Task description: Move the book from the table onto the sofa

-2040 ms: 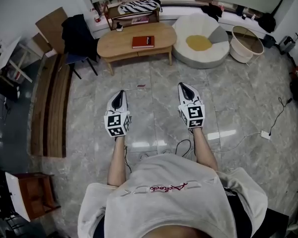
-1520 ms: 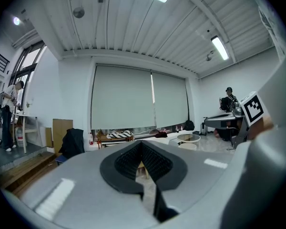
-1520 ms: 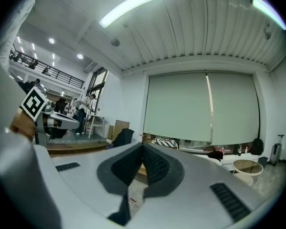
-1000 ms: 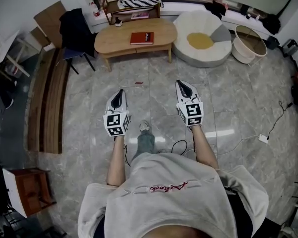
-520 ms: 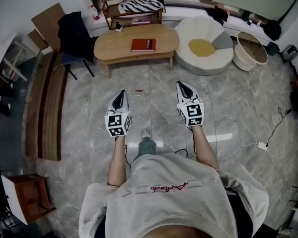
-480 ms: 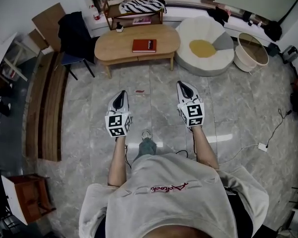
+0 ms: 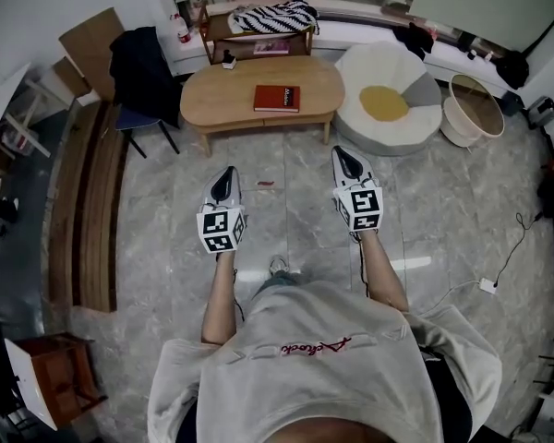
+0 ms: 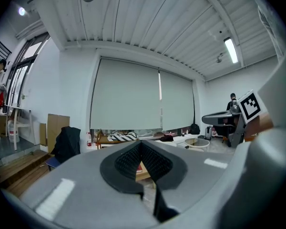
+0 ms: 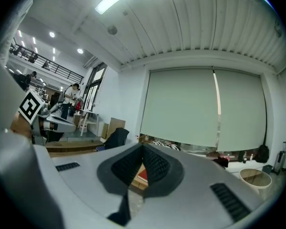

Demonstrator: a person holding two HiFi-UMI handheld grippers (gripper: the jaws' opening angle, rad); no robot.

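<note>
A red book (image 7: 277,98) lies flat on the oval wooden table (image 7: 222,100) ahead of me. To the table's right sits the round white sofa (image 7: 388,127) with a yellow cushion (image 7: 385,102). My left gripper (image 7: 225,172) and right gripper (image 7: 342,153) hover side by side over the marble floor, short of the table, both shut and empty. In the left gripper view a sliver of the book (image 8: 139,167) shows past the closed fingertips. The right gripper view shows the book (image 9: 142,174) the same way.
A chair with a black jacket (image 7: 143,63) stands left of the table. Behind it is a low shelf with a striped cloth (image 7: 263,17). A round basket (image 7: 475,109) sits far right, wooden planks (image 7: 83,201) lie at the left, and a cable with a plug (image 7: 487,284) is on the floor.
The person has walked forward: the table, book and sofa sit lower and nearer in the head view. Both grippers stayed shut and level, side by side.
</note>
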